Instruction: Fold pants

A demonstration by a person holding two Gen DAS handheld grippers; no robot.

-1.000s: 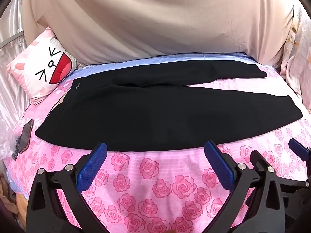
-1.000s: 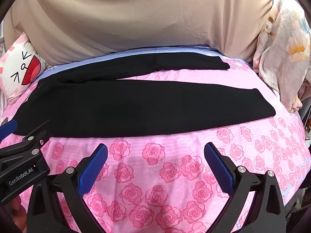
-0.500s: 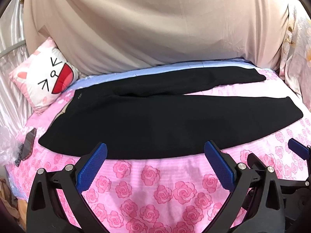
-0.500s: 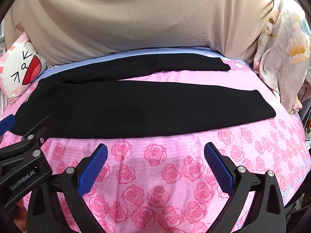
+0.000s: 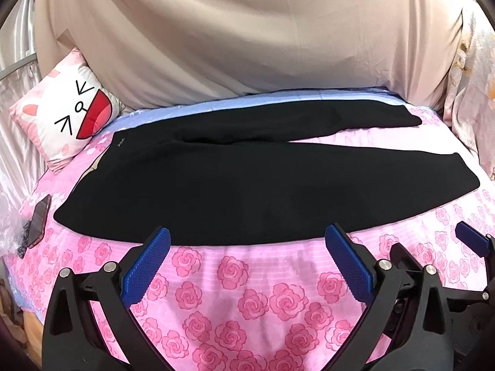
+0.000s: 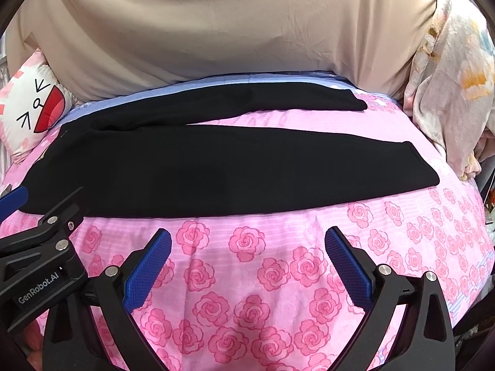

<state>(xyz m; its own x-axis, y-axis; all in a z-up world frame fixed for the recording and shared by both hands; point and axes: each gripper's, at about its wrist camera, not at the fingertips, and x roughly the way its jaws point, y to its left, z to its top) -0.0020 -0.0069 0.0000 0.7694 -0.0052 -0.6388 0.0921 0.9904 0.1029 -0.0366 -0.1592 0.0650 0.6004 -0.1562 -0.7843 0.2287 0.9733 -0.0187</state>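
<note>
Since one second ago both my grippers have pulled back a little and risen, so the black pants (image 5: 263, 191) sit lower and a bit smaller in the left wrist view, and more of the beige cloth (image 5: 247, 46) behind the bed is seen. From left to right: a dark phone (image 5: 38, 219) lies at the left edge of the rose-printed pink sheet (image 5: 247, 293), and a cushion with a cartoon face (image 5: 71, 117) leans at the far left corner. The waistband end of the pants is on the left, with a small pale mark on it that I cannot read, and the two legs run to the right, opening like a narrow V, the far leg near the blue strip of the sheet. So the long axis lies across my view, left to right, and the whole garment is ahead of both tools, flat on the bed. My left gripper (image 5: 247, 262) stands wide open with its blue pads just before the near hem line, at the hip part, touching nothing. My right gripper (image 6: 247, 262) is also wide open and empty, a little further back from the cloth, and it is nearer to the leg ends. On the body of the left tool, seen from the right wrist camera, I read "GenRobot.AI". At the far right hangs a floral fabric (image 6: 448, 92).
</note>
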